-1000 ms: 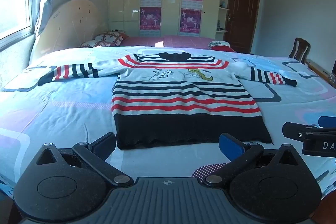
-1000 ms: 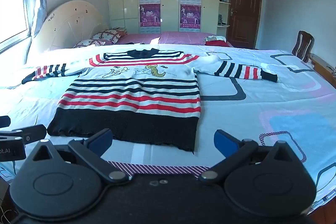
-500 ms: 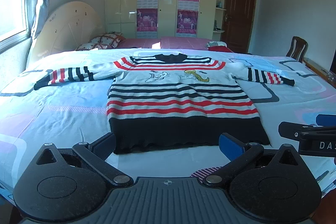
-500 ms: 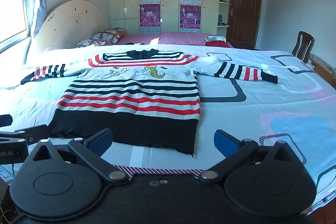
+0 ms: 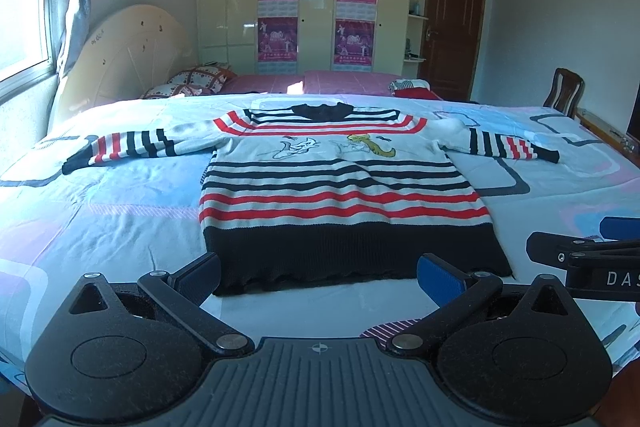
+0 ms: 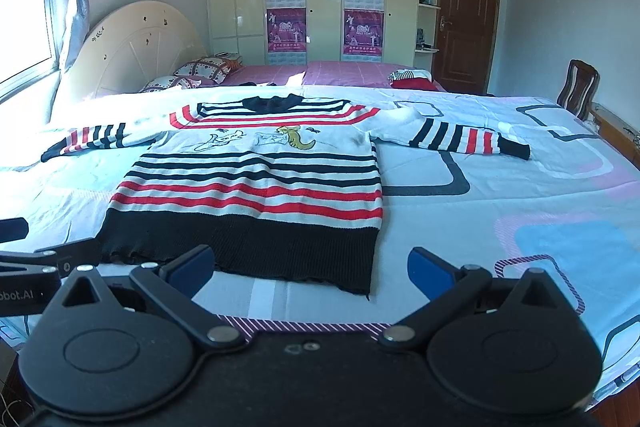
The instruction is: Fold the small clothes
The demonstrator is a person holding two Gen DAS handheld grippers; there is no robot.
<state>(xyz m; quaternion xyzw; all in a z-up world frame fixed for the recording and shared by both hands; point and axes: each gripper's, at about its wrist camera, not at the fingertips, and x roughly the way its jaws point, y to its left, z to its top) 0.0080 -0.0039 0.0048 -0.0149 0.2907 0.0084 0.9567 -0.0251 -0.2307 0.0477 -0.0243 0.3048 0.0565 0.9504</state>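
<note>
A striped sweater [image 5: 336, 187] in white, red and black lies flat on the bed, front up, both sleeves spread out sideways and its black hem nearest me. It also shows in the right wrist view [image 6: 256, 187]. My left gripper [image 5: 318, 277] is open and empty, just short of the hem's middle. My right gripper [image 6: 310, 269] is open and empty, near the hem's right corner. Each gripper shows at the edge of the other's view.
The bed [image 5: 100, 227] has a pale blue and pink patterned sheet. Pillows [image 5: 192, 83] and a headboard [image 5: 128, 55] lie at the far left. A folded red and white garment [image 6: 410, 79] sits at the far edge. A wooden chair [image 6: 580, 87] stands at the right.
Both grippers have moved slightly forward toward the hem and the views have risen a little. The sweater has not moved. Both stay open.
</note>
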